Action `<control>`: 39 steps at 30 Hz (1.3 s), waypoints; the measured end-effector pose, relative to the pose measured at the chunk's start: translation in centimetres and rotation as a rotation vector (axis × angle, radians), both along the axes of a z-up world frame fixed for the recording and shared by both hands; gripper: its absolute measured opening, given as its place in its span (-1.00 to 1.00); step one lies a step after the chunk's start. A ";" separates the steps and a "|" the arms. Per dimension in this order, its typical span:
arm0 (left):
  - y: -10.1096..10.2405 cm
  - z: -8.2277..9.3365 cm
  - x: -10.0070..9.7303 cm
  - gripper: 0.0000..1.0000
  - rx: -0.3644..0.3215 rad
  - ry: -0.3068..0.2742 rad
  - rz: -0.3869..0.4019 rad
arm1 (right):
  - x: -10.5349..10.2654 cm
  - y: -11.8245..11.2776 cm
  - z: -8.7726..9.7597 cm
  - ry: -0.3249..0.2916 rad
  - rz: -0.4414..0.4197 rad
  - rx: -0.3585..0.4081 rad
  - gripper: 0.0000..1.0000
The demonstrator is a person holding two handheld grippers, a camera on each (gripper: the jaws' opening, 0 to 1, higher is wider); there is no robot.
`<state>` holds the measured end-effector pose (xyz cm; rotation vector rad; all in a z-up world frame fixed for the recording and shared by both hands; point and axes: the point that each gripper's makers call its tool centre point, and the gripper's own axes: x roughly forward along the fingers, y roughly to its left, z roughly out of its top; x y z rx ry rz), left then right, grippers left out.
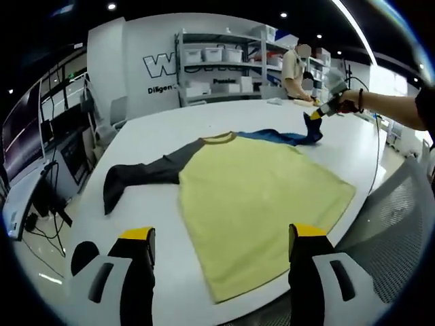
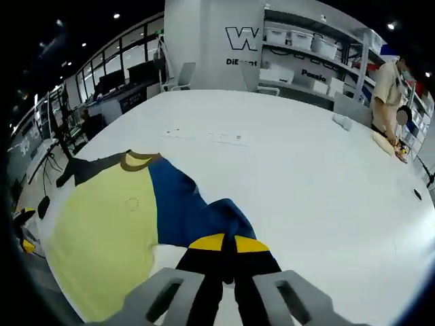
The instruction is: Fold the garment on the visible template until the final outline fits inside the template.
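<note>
Right gripper [image 2: 228, 246] is clamped on the shirt's blue sleeve [image 2: 204, 217], left gripper [image 1: 221, 238] hangs apart over the hem at the surface [image 2: 292, 156] edge, so a hard tug could drag the shirt [image 1: 255, 197] off.

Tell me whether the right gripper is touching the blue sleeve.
Touching. In the right gripper view the right gripper has its jaws shut on the blue sleeve, pinching the fabric between the yellow tips.

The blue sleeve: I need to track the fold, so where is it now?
The blue sleeve is pinched in the right gripper, lifted beside the shirt's yellow body on the white table.
</note>
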<state>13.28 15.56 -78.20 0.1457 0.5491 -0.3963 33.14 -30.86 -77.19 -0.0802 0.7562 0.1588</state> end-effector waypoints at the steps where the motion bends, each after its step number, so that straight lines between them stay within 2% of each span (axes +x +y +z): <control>1: 0.0 0.0 0.0 0.57 0.000 0.002 0.000 | 0.1 -0.5 0.2 -0.005 -0.017 -0.005 -1.00; 6: 0.0 -0.1 -0.1 0.57 0.006 0.004 -0.002 | 0.6 -2.4 0.7 -0.034 -0.108 0.053 -1.00; 13: 0.1 -0.2 -0.1 0.57 0.013 0.008 -0.001 | 0.7 -4.3 0.3 -0.040 -0.195 0.078 -1.00; 17: 0.8 -0.4 -0.1 0.62 0.049 0.016 0.028 | 1.3 -7.4 -0.6 0.013 -0.280 0.119 -1.00; 20: 0.8 -0.3 0.0 0.66 0.042 0.011 0.030 | 1.9 -9.0 -0.9 0.004 -0.311 0.131 -1.00; 21: 0.8 -0.3 0.0 0.67 0.041 0.011 0.033 | 1.8 -10.3 -1.4 0.019 -0.350 0.116 -1.00; 24: 1.0 -0.3 0.1 0.68 0.048 0.006 0.045 | 1.1 -12.5 -2.9 0.064 -0.379 0.074 -1.00; 27: 1.3 -0.3 0.2 0.68 0.047 0.009 0.060 | 0.7 -14.0 -4.3 0.097 -0.406 0.087 -1.00; 30: 1.2 -0.4 0.1 0.68 0.051 0.014 0.056 | -0.6 -13.6 -4.9 0.102 -0.413 0.073 -1.00; 32: 1.0 -0.3 0.2 0.69 0.058 0.004 0.043 | -0.3 -15.0 -5.9 0.121 -0.406 0.055 -1.00; 36: 1.0 -0.4 0.1 0.69 0.062 0.009 0.039 | -0.4 -15.4 -6.4 0.124 -0.407 0.068 -1.00; 39: 1.1 -0.4 0.1 0.69 0.062 0.010 0.040 | -0.8 -15.1 -6.5 0.109 -0.472 0.149 -1.00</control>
